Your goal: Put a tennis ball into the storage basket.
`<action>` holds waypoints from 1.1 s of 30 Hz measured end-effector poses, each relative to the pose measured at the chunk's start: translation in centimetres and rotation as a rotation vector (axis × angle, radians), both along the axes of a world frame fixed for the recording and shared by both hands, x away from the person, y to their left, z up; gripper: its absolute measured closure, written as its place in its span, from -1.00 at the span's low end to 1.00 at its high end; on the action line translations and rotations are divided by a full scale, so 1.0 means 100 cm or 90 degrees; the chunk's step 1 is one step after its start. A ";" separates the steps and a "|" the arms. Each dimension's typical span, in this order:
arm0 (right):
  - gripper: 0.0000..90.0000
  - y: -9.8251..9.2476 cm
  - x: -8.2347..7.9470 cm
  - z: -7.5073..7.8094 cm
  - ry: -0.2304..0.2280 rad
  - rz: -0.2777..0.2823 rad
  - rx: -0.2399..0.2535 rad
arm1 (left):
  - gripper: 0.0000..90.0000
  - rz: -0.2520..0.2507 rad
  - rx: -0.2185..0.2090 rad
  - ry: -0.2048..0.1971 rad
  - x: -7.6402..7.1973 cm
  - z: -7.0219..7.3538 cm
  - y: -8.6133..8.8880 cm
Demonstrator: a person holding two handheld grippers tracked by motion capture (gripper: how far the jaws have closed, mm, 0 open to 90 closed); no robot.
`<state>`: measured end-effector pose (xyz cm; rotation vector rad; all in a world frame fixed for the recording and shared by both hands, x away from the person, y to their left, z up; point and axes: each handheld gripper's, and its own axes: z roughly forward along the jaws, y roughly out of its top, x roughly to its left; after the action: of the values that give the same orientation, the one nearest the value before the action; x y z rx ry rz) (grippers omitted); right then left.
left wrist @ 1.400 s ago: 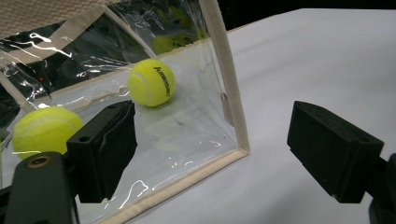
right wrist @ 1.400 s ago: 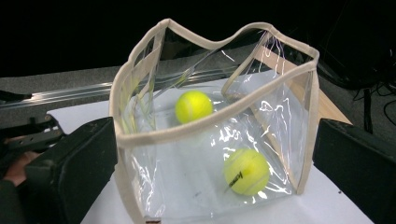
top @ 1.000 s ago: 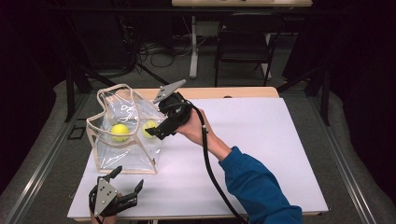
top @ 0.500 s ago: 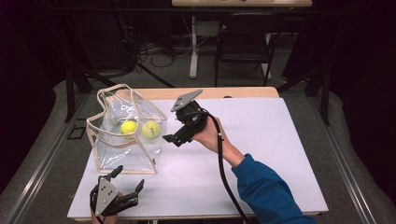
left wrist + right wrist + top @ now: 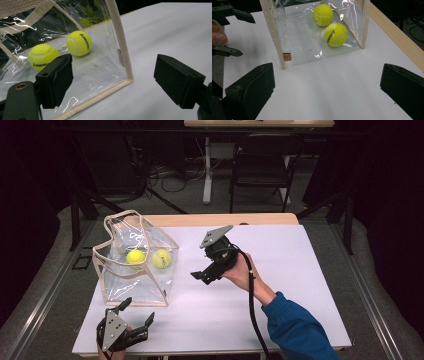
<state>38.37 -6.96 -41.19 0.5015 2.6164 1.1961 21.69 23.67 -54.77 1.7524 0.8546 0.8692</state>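
Holding both the right gripper (image 5: 200, 274) and left gripper (image 5: 137, 312) with jaws apart and empty, we judge the loading done: two tennis balls (image 5: 335, 34) rest inside the clear bag (image 5: 131, 282) ahead of them.

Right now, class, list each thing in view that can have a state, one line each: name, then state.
Bag: upright on the table, top open, nothing gripping it.
Left ball: inside the bag, resting on its bottom.
Right ball: inside the bag, beside the other; touching or not, unclear.
Left gripper: open, empty, by the bag's near corner.
Right gripper: open, empty, beside the bag.
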 end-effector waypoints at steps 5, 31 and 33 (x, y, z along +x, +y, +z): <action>-1.00 -0.009 -0.005 -0.007 0.000 -0.003 -0.007 | -0.64 0.000 0.000 0.001 0.000 0.000 0.000; -1.00 -0.069 -0.028 -0.049 0.000 -0.047 -0.026 | -0.64 0.004 0.000 -0.001 -0.001 0.000 0.001; -1.00 -0.075 -0.029 -0.051 0.002 -0.050 -0.019 | -0.64 0.004 -0.001 -0.002 -0.001 0.000 0.001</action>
<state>35.44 -14.41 -46.34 0.5961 2.5868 1.1319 21.63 23.78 -54.74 1.7481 0.8592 0.8748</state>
